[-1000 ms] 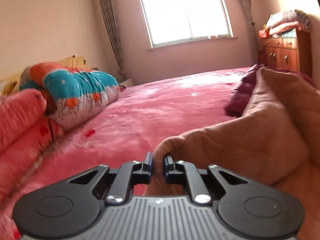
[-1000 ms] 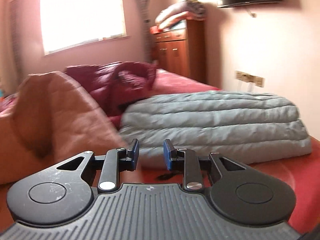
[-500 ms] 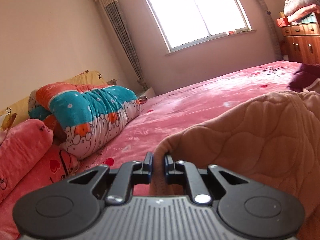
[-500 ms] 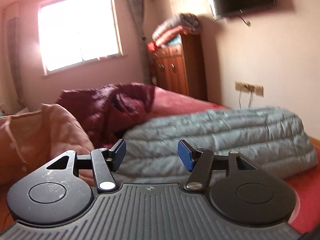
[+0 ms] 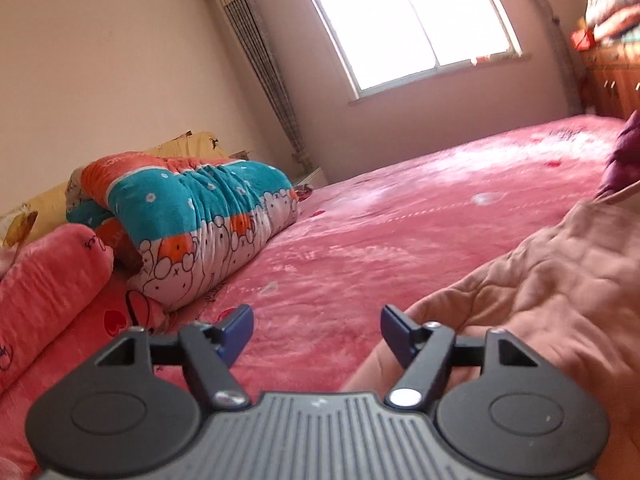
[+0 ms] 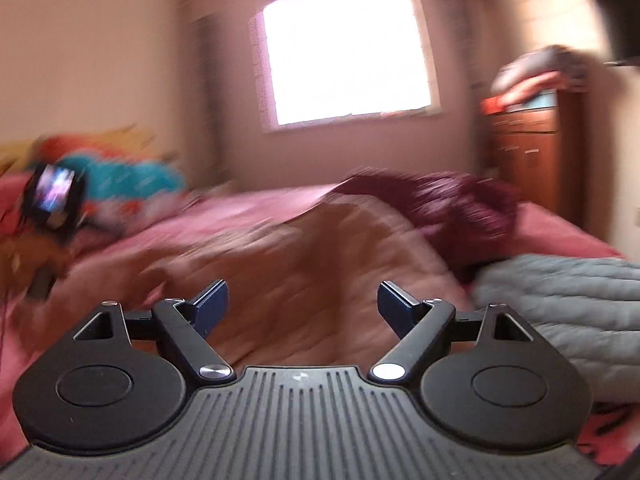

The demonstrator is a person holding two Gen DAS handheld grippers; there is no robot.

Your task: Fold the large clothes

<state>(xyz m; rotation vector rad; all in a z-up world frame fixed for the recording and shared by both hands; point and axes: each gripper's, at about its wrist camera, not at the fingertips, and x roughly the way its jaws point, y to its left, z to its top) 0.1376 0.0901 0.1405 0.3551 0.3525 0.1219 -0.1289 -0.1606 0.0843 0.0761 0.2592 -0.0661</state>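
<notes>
A tan quilted garment (image 5: pixel 532 304) lies on the pink bed (image 5: pixel 400 232), at the right of the left wrist view. My left gripper (image 5: pixel 316 334) is open and empty; the garment's edge lies beside its right finger. In the blurred right wrist view the same tan garment (image 6: pixel 304 280) lies spread just ahead of my right gripper (image 6: pixel 302 306), which is open and empty above it. A dark maroon jacket (image 6: pixel 452 204) lies behind the garment, and a folded grey quilted coat (image 6: pixel 560 296) lies to its right.
A rolled teal, orange and white quilt (image 5: pixel 192 216) and pink pillows (image 5: pixel 44 288) lie at the bed's left. A wooden cabinet (image 6: pixel 528 152) with stacked bedding stands by the right wall. A window (image 5: pixel 404 24) is at the far wall. The other gripper's device (image 6: pixel 52 196) shows at left.
My left gripper has opened and let go of the tan garment's edge, which now lies on the bed. My right gripper has opened wider and swung left from the grey coat toward the tan garment.
</notes>
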